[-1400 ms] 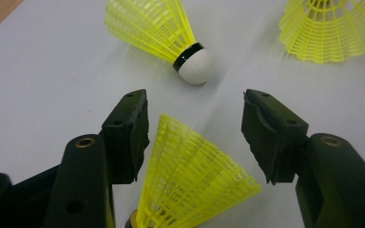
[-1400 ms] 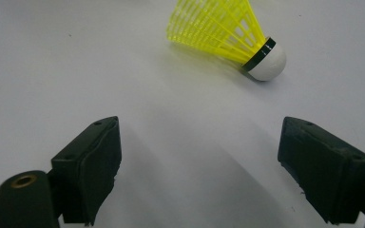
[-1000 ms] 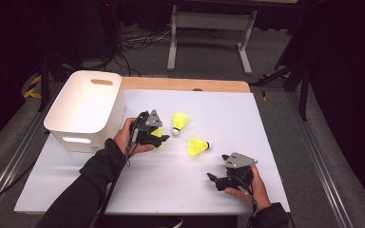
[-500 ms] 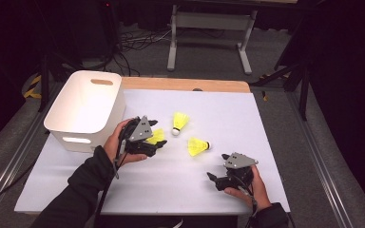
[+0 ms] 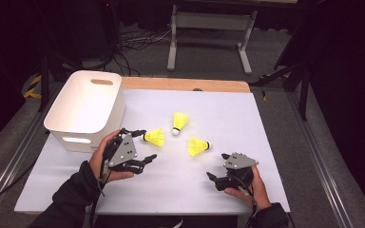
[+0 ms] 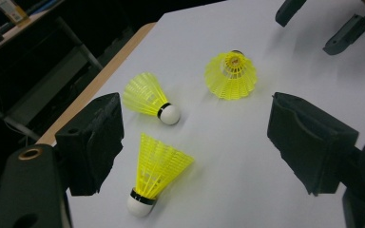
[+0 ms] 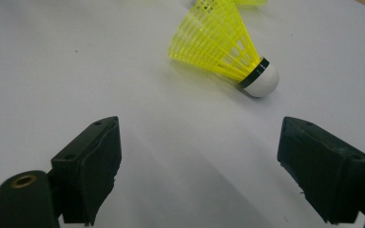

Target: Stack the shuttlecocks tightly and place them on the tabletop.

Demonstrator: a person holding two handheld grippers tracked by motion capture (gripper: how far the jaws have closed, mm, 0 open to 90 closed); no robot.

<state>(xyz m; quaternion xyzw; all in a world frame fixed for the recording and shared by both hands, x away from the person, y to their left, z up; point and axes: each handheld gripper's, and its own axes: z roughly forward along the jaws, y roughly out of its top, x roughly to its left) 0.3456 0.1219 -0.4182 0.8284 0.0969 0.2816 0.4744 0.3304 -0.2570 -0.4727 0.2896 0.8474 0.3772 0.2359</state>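
On the white table (image 5: 266, 123), the white bin (image 5: 83, 109) sits at my far left. My left gripper (image 5: 142, 147), its jaws just opened wide, has 1 yellow shuttlecock (image 5: 154, 137) lying loose between them beside the bin. My right gripper (image 5: 212, 179) rests near right, jaws spread and empty. 2 more shuttlecocks (image 5: 180, 122) lie mid-table.

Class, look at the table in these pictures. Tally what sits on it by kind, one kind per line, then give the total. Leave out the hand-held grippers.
Yellow shuttlecocks: 3, the one nearest the bin, the middle one and the one on the right
White plastic bin: 1
Total: 4
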